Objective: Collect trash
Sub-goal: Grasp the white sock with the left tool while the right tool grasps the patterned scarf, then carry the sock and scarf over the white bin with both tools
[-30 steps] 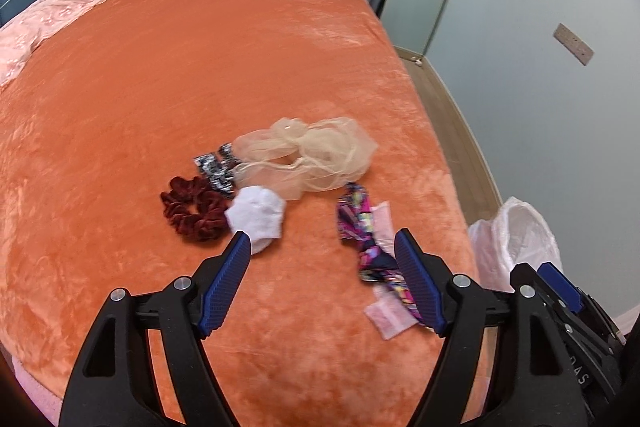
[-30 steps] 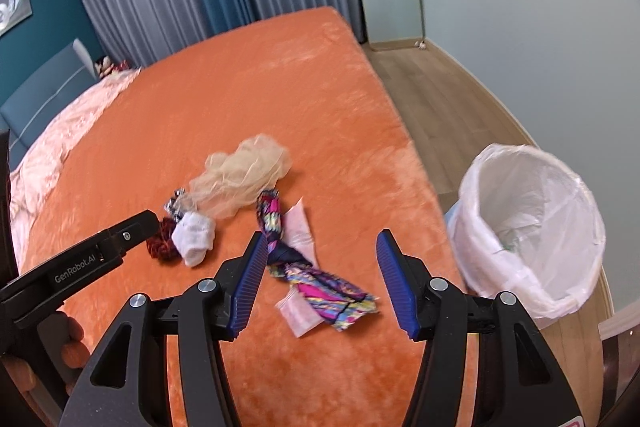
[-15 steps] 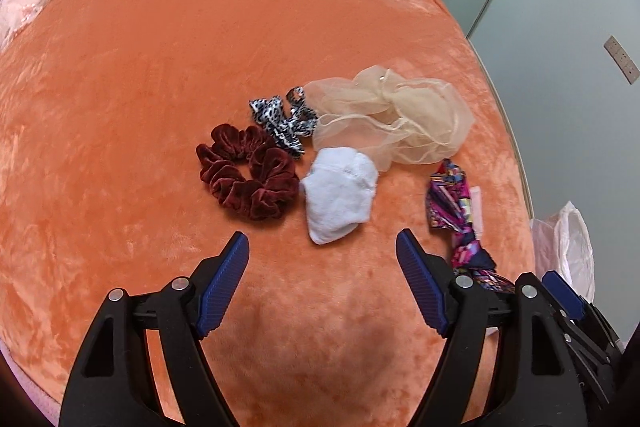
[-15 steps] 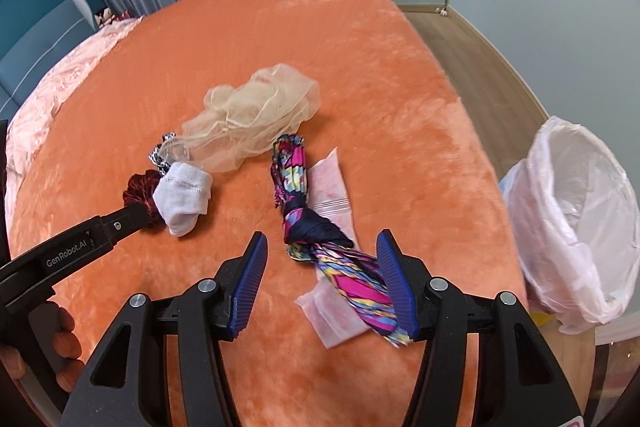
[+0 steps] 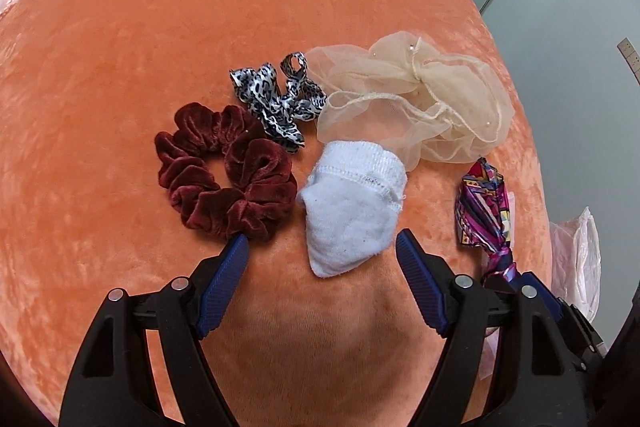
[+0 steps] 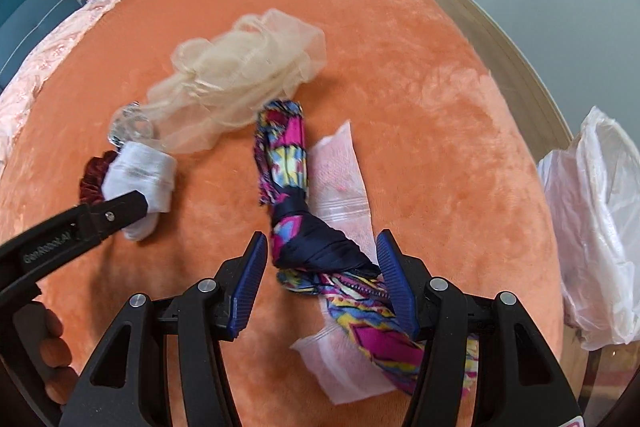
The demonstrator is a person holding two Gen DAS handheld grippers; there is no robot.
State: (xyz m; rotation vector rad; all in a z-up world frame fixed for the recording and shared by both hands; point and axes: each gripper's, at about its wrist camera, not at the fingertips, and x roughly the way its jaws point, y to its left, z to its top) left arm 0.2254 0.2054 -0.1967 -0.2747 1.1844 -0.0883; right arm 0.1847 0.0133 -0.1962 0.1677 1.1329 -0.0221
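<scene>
Both grippers had their blue fingers spread wide apart, and neither one held anything. On the left gripper [image 5: 322, 249], the fingers [image 5: 224, 283] sat low over the orange blanket [image 5: 120, 39], on each side of a small white sock [image 5: 352, 203]. The sock's toe end lay between the finger tips, but the pads did not touch it. The left tip was right at the edge of a dark red velvet scrunchie [image 5: 224, 171], which lay just beside the sock.

A black and white leopard print bow [image 5: 276, 99] lay past the scrunchie. A floppy cream mesh scrunchie [image 5: 416, 103] lay next to the bow and touched the top of the sock.

On the right gripper [image 6: 320, 263], the fingers [image 6: 248, 283] stood on each side of a bright pink, blue and yellow scarf [image 6: 288, 163] tied in a dark knot. The knot lay between the tips. The right pad was very close to the scarf, but it was hard to tell if they touched. Under the scarf lay a long pale pink plastic wrapper [image 6: 340, 163], flat on the blanket.

Off the right edge of the bed was a trash bin lined with a white plastic bag [image 6: 596, 227], well apart from the sock.
</scene>
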